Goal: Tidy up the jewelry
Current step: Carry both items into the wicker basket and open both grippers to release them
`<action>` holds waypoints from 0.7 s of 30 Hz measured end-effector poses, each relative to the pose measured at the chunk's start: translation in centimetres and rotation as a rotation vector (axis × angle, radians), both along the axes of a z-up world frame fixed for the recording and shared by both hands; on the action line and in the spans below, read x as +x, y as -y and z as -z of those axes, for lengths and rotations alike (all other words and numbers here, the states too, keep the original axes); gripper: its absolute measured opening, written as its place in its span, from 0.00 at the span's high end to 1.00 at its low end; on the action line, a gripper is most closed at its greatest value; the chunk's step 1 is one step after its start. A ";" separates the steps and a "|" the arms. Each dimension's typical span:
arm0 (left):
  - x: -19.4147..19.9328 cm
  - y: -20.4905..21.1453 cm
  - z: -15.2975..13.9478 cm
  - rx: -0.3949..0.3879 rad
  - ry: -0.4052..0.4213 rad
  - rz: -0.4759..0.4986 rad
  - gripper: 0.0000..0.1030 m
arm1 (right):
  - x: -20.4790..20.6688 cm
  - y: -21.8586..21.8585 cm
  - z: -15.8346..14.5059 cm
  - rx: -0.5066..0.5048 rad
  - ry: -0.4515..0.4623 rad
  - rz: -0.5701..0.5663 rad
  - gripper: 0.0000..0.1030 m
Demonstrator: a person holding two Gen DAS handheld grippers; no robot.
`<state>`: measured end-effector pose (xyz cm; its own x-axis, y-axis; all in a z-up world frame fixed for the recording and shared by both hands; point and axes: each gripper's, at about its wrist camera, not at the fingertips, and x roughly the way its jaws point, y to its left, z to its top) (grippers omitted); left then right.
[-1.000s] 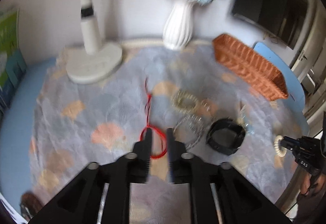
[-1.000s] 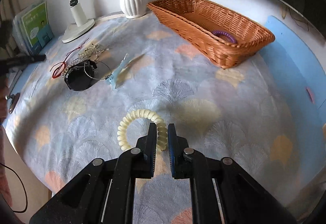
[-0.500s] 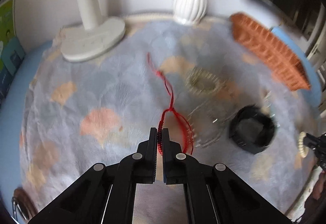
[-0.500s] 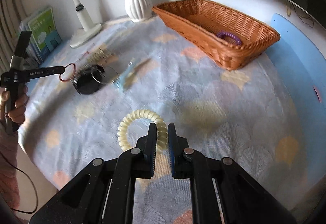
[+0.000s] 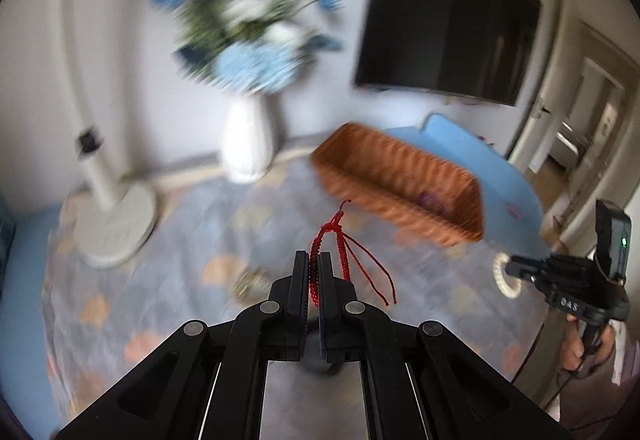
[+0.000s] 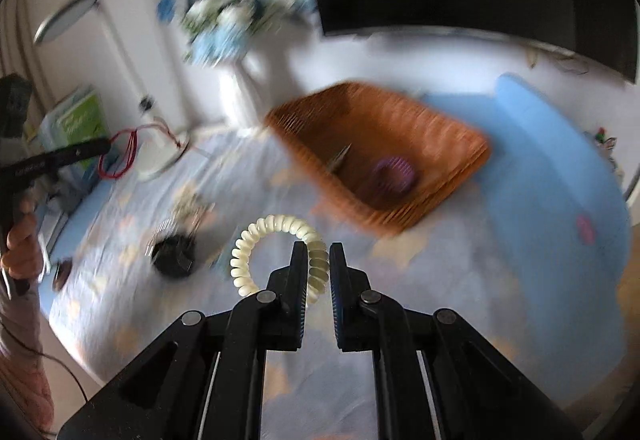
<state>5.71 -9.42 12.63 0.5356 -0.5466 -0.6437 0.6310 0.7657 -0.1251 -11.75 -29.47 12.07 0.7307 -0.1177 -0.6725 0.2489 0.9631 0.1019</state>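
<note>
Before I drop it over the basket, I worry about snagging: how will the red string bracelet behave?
Probably floppy: the red string bracelet folds into a narrow loop from the left gripper. Its loose tails trail sideways, so they may catch the wicker basket rim. It looks very light.

White vase [image 5: 247, 143] with blue flowers [image 5: 256, 51], blurred, ahead-left of left gripper against wall. Lamp base [image 5: 116, 224] far left on patterned cloth [image 5: 192, 224]. Dark TV [image 5: 448, 11] on wall upper right, doorway [image 5: 580, 119] far right. From right gripper: green books [image 6: 80, 117] far left, lamp head [image 6: 66, 19] above them, blue mat [image 6: 552, 167] to the right.
</note>
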 end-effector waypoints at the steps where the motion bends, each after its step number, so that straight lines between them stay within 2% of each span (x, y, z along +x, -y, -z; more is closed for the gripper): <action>1: 0.1 1.5 -0.7 0.005 0.018 0.022 0.96 | 0.2 0.9 -0.8 -0.009 0.019 0.023 0.88; 6: 1.0 9.5 -3.0 0.037 0.076 0.134 0.96 | 2.8 6.8 -3.6 -0.028 0.063 0.144 0.88; 10: 3.0 15.8 -2.4 0.051 0.039 0.189 0.96 | 6.4 10.5 -3.0 -0.008 0.032 0.205 0.88; 15: 6.3 22.2 2.2 0.102 -0.062 0.214 0.96 | 11.0 12.5 0.1 -0.014 -0.071 0.229 0.89; 21: 7.9 25.8 7.3 0.165 -0.158 0.241 0.96 | 13.8 13.3 2.9 -0.025 -0.174 0.235 0.89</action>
